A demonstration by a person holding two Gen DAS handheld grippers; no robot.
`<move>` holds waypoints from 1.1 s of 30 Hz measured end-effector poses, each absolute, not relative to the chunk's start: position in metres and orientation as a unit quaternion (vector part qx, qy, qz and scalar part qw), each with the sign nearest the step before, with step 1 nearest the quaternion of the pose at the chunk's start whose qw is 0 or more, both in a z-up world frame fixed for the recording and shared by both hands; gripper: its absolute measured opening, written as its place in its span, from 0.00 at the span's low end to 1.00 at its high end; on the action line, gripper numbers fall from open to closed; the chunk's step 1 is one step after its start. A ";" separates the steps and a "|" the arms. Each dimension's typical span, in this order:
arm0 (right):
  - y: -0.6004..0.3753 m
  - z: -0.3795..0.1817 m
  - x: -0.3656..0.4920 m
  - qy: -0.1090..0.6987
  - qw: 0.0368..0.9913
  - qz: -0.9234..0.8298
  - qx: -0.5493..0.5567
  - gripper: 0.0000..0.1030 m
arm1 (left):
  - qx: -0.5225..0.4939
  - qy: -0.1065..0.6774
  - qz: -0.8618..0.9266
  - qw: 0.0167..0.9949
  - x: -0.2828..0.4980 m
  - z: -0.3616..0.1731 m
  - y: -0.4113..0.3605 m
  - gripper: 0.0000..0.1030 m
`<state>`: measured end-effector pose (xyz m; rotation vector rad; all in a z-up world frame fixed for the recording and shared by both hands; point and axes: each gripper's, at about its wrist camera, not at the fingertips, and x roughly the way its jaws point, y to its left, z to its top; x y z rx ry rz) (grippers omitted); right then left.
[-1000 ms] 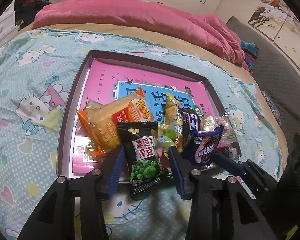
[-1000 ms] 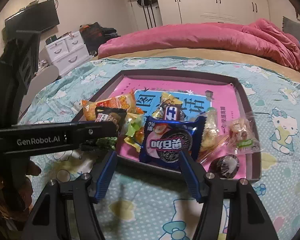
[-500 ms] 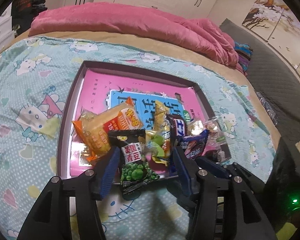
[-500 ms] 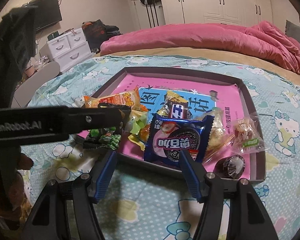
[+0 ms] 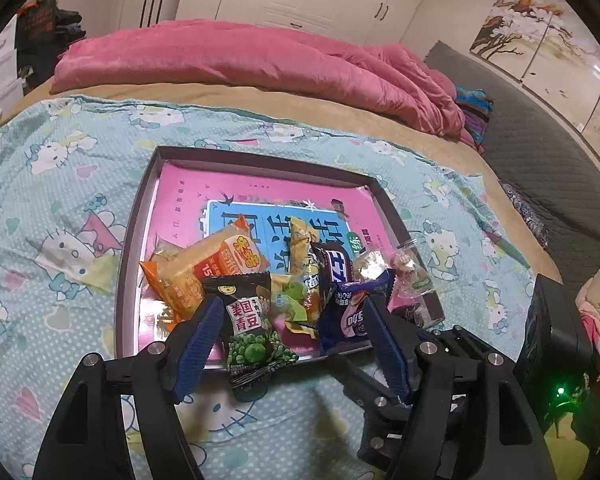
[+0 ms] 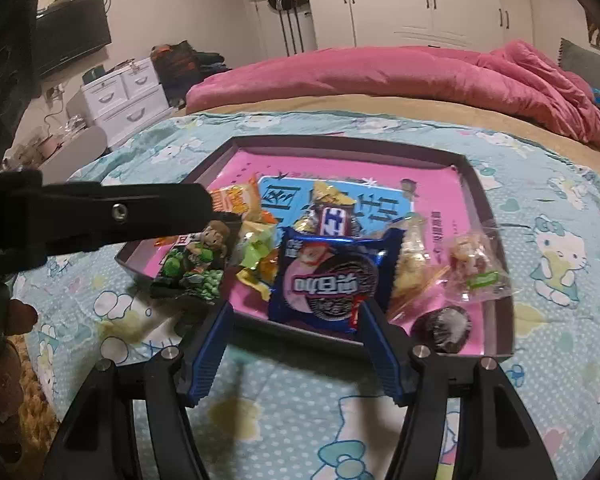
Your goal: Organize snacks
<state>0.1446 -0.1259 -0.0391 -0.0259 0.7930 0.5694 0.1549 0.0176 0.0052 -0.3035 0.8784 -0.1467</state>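
One round dark snack [image 6: 442, 329], right wrist view only, tray [image 6: 500, 350] corner

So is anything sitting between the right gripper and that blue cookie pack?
Nothing visible does. The right gripper has its open fingers on either side of the blue cookie pack's near edge, which overhangs the tray rim. The green pea packet lies off to the left.

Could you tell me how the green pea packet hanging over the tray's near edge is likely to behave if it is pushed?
The green pea packet looks thin and crinkly, so it would probably flex. Overhanging the tray rim, it may well slide off onto the bedsheet.
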 end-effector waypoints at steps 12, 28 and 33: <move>-0.146 -0.001 0.129 0.309 0.924 0.223 -0.031 0.72 | -0.139 0.421 -0.062 0.894 0.143 0.016 0.020 0.76; -0.164 0.030 0.104 0.294 0.934 0.204 -0.015 0.91 | -0.127 0.420 -0.033 0.898 0.102 0.025 0.025 0.76; -0.170 0.028 0.090 0.304 0.931 0.199 -0.019 0.95 | -0.124 0.417 -0.025 0.900 0.090 0.025 0.025 0.77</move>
